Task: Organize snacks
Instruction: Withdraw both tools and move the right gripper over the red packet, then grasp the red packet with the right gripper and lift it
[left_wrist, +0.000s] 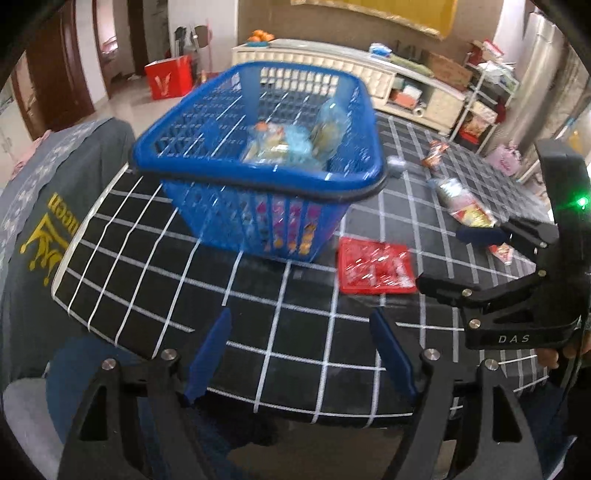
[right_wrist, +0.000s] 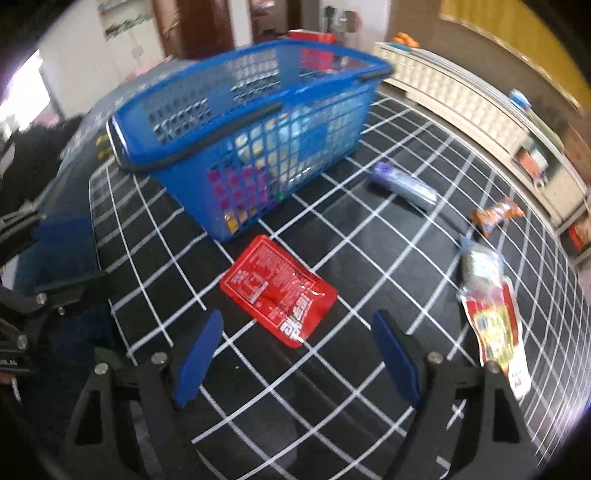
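1. Left tongs spread wide, nothing between them, over the tabletop's near edge.
2. Right tongs spread, empty, just short of the red packet.
3. Blue basket behind the packet, holding snacks.

Readable: "DAS" in white on the black body of the right gripper; other packet print blurred.

Flat packet on table, before basket.
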